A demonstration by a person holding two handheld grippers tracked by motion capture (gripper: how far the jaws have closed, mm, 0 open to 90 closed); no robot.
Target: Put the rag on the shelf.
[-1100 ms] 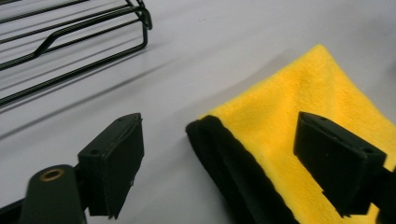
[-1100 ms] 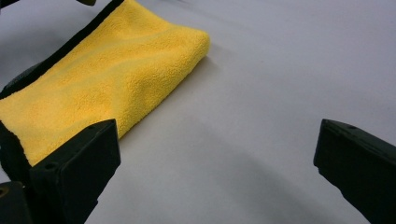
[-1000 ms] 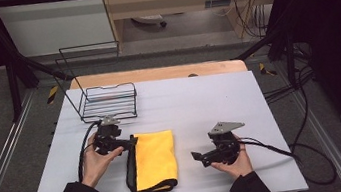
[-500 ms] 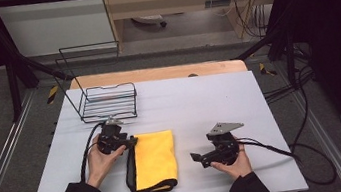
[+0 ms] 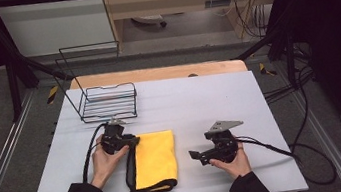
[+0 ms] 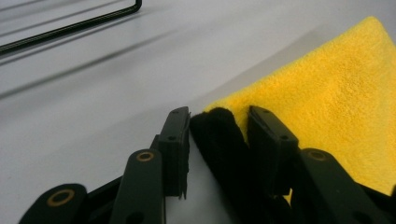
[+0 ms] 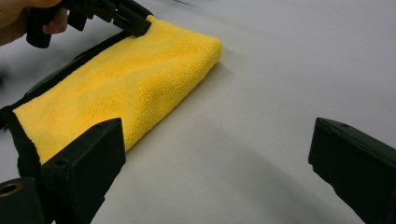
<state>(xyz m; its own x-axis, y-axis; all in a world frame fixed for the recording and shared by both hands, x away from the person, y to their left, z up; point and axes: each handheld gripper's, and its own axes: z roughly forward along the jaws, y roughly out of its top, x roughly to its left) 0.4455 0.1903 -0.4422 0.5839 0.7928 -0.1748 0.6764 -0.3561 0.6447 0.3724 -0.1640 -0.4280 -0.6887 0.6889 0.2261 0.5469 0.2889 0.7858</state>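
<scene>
We see a yellow cloth (image 7: 126, 74) of fluffy, napped pile with a black fuzzy edge, a smooth matt pale worktop (image 5: 199, 102), a thin black wire basket (image 5: 108, 103), and matt black plastic-looking gripper jaws.

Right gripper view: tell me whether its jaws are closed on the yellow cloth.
No, the right gripper has its jaws spread wide over bare table, with the yellow cloth lying beside them.

Left forearm: dark sleeve, enters from the bottom edge, angled forward and inward.
Left hand (image 5: 102, 158): wrapped around its hand-held gripper.
Left hand-held gripper (image 5: 133, 141): jaws nearly together, pinching a black hem between them.
Right hand (image 5: 232, 162): cradles its tool from below.
Right hand-held gripper (image 5: 194, 155): jaws wide apart, pointing toward the left.
</scene>
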